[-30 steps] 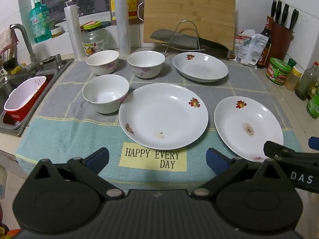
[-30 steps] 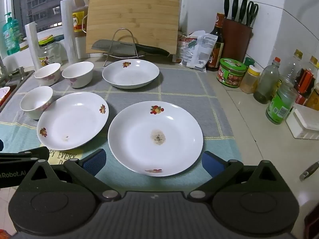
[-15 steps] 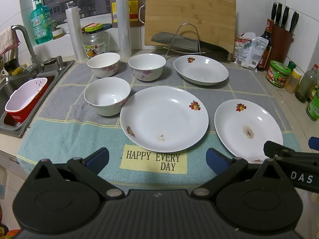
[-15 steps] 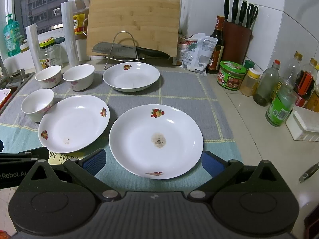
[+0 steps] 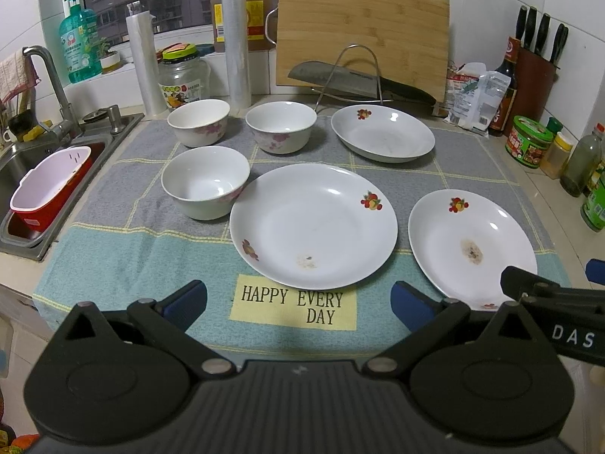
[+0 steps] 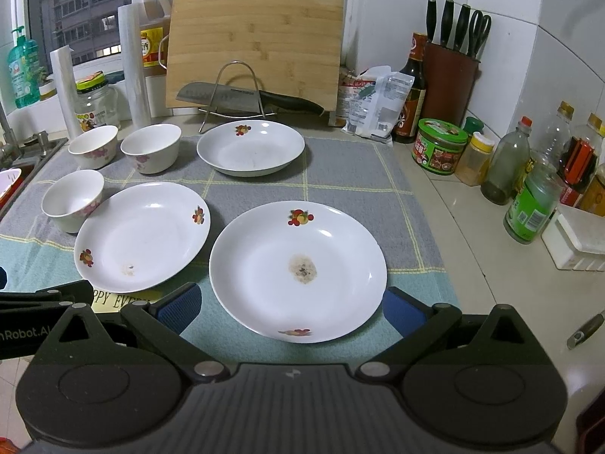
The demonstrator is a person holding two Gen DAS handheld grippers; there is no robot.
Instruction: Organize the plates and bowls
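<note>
The clearest writing is the yellow patch (image 5: 293, 306) sewn into the near edge of the cloth mat (image 5: 124, 261), reading "HAPPY EVERY DAY". In the left wrist view, "DAS" shows in white on the body of the right hand-held gripper (image 6: 289, 308); in the right wrist view, "nRobot.AI" shows on the body of the left hand-held gripper (image 5: 298, 300). Labels on the green soap bottle (image 5: 79, 43), the jar (image 5: 184, 79) and the dark sauce bottle (image 6: 412, 90) are too small to read.

From the left, 3 bowls stand on the mat: 1 nearer (image 5: 206, 187) and 2 behind it (image 5: 198, 122) (image 5: 280, 125). The nearer bowl touches the rim of the middle plate (image 5: 314, 225), which lies just beyond the patch, straight ahead of the left hand-held gripper. That hand-held gripper is released, its blue pads spread wide and holding nothing, above the mat's near edge. A deeper plate (image 5: 382, 138) sits farther back, before the knife rack (image 5: 349, 75) and cutting board (image 5: 363, 32). The right plate (image 6: 298, 270), with a brown stain at its centre, lies directly ahead of the right hand-held gripper, its near rim between the spread blue pads but apart from them. That hand-held gripper is also released and empty. All dishes rest on the mat on the tabletop (image 6: 487, 283).
</note>
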